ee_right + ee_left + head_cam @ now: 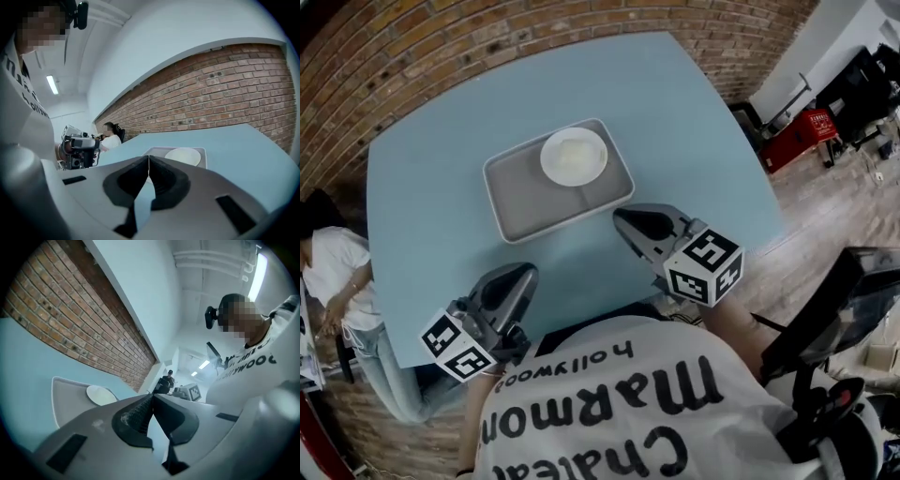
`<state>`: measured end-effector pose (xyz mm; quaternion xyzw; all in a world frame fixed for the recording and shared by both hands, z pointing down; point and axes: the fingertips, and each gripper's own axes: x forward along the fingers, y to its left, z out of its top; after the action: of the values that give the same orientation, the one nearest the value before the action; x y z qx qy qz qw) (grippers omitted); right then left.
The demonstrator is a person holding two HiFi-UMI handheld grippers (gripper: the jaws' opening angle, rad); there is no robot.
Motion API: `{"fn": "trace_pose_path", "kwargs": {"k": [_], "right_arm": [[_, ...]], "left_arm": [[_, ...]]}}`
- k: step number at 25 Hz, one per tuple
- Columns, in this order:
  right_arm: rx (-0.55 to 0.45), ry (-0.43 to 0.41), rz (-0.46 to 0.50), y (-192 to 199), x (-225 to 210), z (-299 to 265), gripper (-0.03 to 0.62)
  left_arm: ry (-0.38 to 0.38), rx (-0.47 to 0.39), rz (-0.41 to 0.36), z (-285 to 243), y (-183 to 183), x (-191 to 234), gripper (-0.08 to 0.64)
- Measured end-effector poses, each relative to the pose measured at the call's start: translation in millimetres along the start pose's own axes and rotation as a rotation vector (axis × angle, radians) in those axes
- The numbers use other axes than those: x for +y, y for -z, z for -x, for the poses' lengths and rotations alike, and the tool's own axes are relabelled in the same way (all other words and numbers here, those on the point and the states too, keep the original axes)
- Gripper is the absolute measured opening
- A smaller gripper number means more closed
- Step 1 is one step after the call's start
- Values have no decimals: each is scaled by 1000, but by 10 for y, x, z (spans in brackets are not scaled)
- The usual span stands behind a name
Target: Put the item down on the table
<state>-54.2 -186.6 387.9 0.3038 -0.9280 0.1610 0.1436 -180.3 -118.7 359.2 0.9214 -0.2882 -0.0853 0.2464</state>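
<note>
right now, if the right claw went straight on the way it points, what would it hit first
Likely the near edge of the grey tray, just past the shut right claw; depth is unclear, so perhaps the table first.

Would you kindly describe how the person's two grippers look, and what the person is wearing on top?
Both the left gripper and right gripper have grey shells with black ribbed pads, and each carries a white cube with black square markers. The person wears a white T-shirt printed with black lettering.

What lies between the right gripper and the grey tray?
Only a narrow strip of bare blue table; the head view shows the right gripper just short of the grey tray.
</note>
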Motion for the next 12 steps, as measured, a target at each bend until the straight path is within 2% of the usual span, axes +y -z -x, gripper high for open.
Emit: {"fn": "trace_pose_path", "kwargs": {"k": [3,12], "right_arm": [[16,-13,11,52,33,81,11],[24,-22,34,305,199,555,11]], "left_arm": [[-43,-58,-1,62,-30,-69,6],[-92,-37,-61,-4,217,-551,6]]}}
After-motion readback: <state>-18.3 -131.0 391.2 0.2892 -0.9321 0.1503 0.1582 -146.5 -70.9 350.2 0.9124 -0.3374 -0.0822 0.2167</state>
